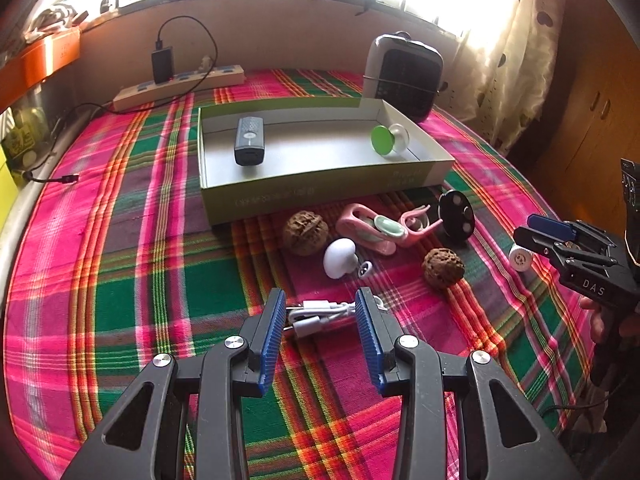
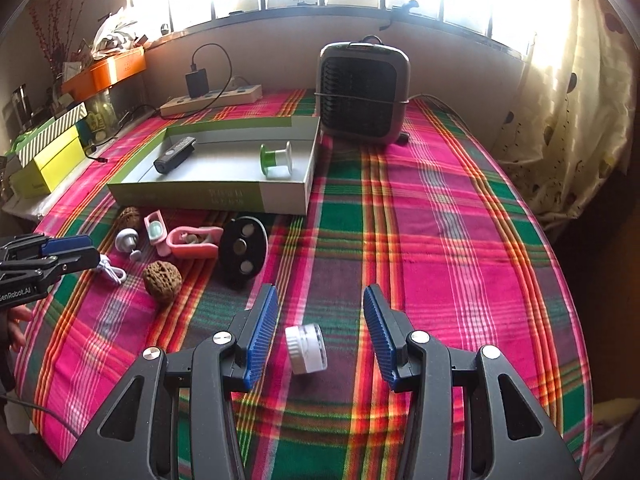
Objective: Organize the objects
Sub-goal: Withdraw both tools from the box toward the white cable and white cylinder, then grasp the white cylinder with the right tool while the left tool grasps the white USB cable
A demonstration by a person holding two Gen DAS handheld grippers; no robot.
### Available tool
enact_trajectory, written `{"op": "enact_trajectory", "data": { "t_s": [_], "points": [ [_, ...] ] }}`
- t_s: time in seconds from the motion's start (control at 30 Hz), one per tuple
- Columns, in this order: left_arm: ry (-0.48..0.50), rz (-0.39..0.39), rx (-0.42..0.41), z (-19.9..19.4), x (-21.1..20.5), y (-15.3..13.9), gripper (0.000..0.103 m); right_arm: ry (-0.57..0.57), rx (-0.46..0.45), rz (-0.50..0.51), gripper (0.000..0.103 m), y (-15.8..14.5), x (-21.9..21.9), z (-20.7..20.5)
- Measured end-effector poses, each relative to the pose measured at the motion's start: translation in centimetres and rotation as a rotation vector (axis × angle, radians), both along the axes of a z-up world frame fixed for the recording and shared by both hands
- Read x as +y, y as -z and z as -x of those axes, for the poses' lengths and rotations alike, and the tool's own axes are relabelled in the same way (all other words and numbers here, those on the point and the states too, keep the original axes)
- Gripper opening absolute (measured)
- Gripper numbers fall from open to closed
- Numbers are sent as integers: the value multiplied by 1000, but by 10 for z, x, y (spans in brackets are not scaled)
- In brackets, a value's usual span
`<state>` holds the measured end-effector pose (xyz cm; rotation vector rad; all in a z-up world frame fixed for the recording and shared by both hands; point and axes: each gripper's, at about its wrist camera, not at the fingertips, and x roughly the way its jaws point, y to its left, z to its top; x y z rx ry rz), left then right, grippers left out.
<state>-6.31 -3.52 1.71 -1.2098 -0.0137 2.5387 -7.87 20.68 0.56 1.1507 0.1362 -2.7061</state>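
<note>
**Friend:** What are you working on with those tongs?

**Me:** I'm tidying loose things into the shallow green-and-grey cardboard box (image 1: 320, 184) on the plaid-clothed desk (image 1: 120, 280). My left tongs (image 1: 320, 320) are standing released, pads straddling a coiled white charging cable (image 1: 320, 314) without pinching it. My right tongs (image 2: 320, 332) are also released, spread around a small white screw-top jar (image 2: 306, 348) lying tilted on the cloth.

**Friend:** What's already in the box?

**Me:** A dark rectangular gadget (image 1: 249, 141) and a green-and-clear spool (image 1: 388, 140). Two wrinkled brown walnuts (image 1: 305, 233), pink clips (image 1: 372, 232), a white knob (image 1: 339, 258) and a black disc (image 1: 456, 218) are waiting just in front of it.

**Friend:** What's worrying you?

**Me:** I'm thinking the jar may roll or squirt out, being round and tilted, if my pads are closing off-centre. The cable is springy; gripping only one loop could let the rest uncoil and drag the white knob nearby.
</note>
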Motion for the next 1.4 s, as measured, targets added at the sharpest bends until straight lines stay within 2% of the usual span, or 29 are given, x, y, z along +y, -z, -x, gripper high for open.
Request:
{"op": "enact_trajectory", "data": {
  "t_s": [0.7,0.9,1.2,1.4],
  "points": [
    [91,15,-2,-29,22,-1,34,2,-45,-10,46,16,-3,-12],
    [52,49,19,-21,17,-3,35,14,-61,-8,46,21,-2,-11],
    [53,32,1,-9,16,3,35,20,-64,-15,46,23,-1,-10],
    [92,42,-19,-9,23,9,35,19,-63,-17,46,24,-2,-12]
  ]
}}
